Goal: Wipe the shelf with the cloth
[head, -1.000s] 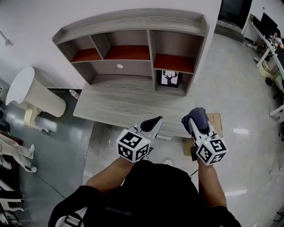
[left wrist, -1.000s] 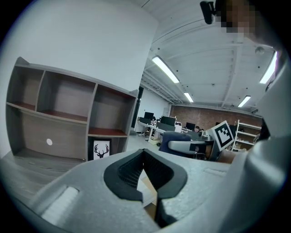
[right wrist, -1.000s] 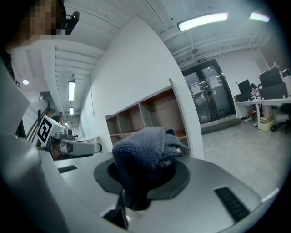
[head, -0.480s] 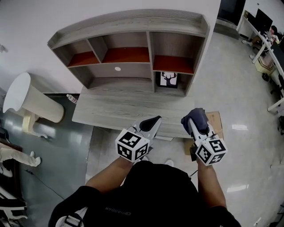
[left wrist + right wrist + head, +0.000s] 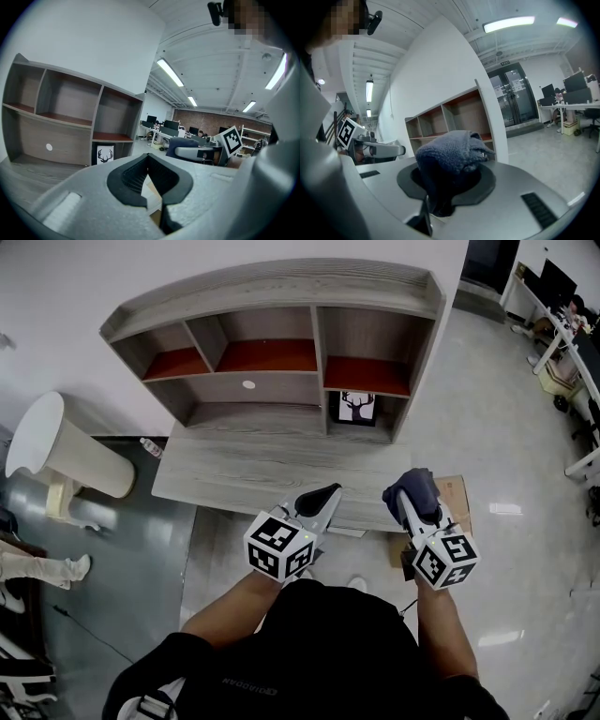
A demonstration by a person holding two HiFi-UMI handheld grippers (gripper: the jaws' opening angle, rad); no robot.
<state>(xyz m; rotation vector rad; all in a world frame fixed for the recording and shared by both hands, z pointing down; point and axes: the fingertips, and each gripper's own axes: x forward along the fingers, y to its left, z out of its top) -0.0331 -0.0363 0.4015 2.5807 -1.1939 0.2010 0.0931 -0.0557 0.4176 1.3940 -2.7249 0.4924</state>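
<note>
The grey wooden shelf unit [image 5: 281,292] stands against the wall on a desk [image 5: 244,470], its compartments lined in red-brown. A dark blue-grey cloth [image 5: 415,489] is bunched in my right gripper [image 5: 405,501], which is shut on it just off the desk's front right corner. In the right gripper view the cloth [image 5: 452,150] bulges out above the jaws, with the shelf [image 5: 454,119] beyond it. My left gripper [image 5: 319,497] hovers at the desk's front edge, shut with nothing in it. In the left gripper view its black pads [image 5: 136,180] meet, and the shelf [image 5: 70,117] stands at the left.
A small deer picture [image 5: 358,406] stands in the lower right compartment. A white rounded bin [image 5: 66,451] sits on the floor to the left. A cardboard box [image 5: 457,498] lies under the desk's right end. Office desks [image 5: 562,334] stand far right.
The view shifted slightly a second ago; since then both grippers have held the same place and the cloth has stayed clamped in the right one.
</note>
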